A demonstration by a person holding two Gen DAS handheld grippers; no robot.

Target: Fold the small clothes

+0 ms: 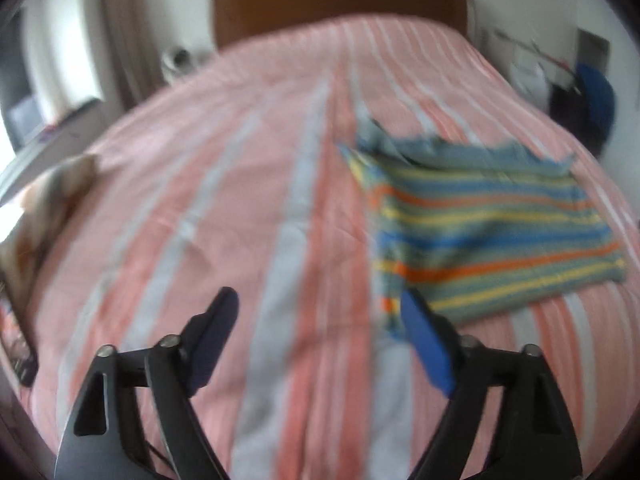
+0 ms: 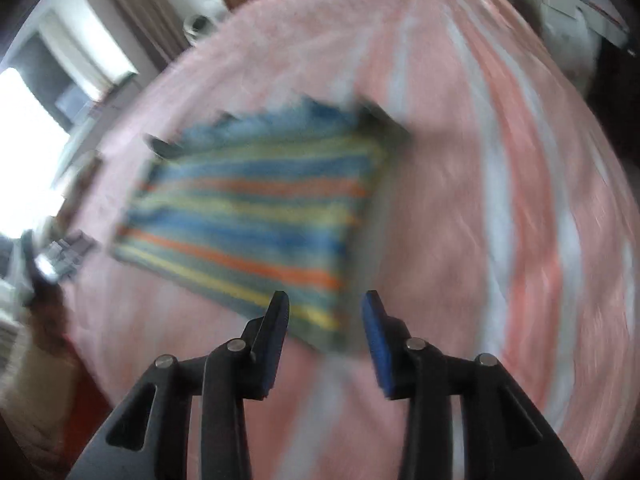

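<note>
A striped cloth [image 1: 480, 232] was seen lying flat on the bed [image 1: 240, 200], folded into a rectangle. The left gripper [image 1: 316, 312] was held spread and empty, the cloth lying ahead and to its right, its near corner just by the right finger. The right gripper [image 2: 326, 316] was likewise held spread and empty over the cloth's [image 2: 248, 208] near corner.
</note>
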